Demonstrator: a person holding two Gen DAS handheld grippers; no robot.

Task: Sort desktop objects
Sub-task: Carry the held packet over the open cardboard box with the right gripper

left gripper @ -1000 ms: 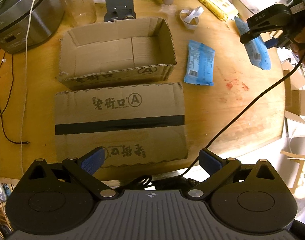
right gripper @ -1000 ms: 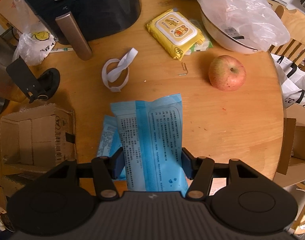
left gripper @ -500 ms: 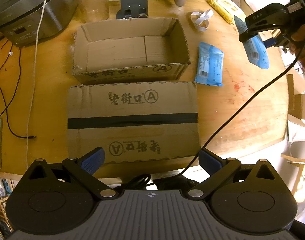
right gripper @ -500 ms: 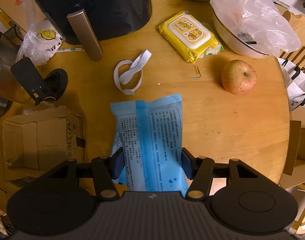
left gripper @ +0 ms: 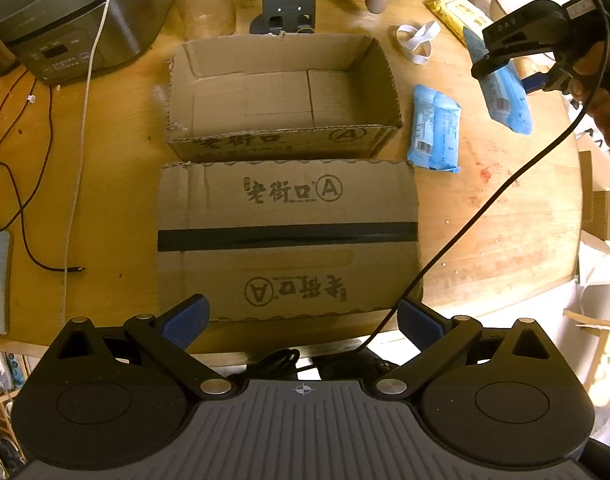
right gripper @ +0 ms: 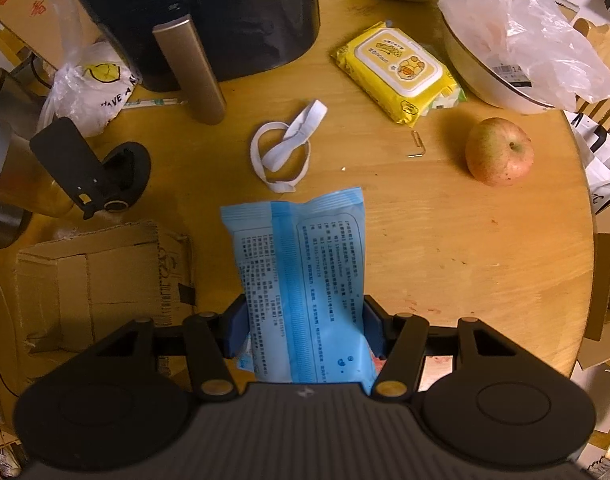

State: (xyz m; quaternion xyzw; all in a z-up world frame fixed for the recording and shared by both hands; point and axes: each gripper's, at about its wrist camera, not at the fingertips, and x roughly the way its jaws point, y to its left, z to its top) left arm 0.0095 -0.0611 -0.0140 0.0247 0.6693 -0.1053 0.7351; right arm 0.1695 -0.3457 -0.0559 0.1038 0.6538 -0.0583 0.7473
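My right tongs (right gripper: 303, 330) grip a blue packet (right gripper: 301, 280) aloft, seemingly bound for the open box (left gripper: 281, 96); my left tongs (left gripper: 301, 322) gape empty.

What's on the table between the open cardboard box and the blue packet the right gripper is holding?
In the left wrist view, a second blue packet lies flat beside the open cardboard box, between it and the held packet.

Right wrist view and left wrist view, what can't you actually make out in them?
- Held blue packet, right wrist view: its lower end is hidden behind the right tongs; the print is too small to read.
- Open cardboard box, right wrist view: its near part is covered by the tool body.
- White bowl, right wrist view: a plastic bag hides its contents.
- Table's near edge, left wrist view: blocked by the left tongs.
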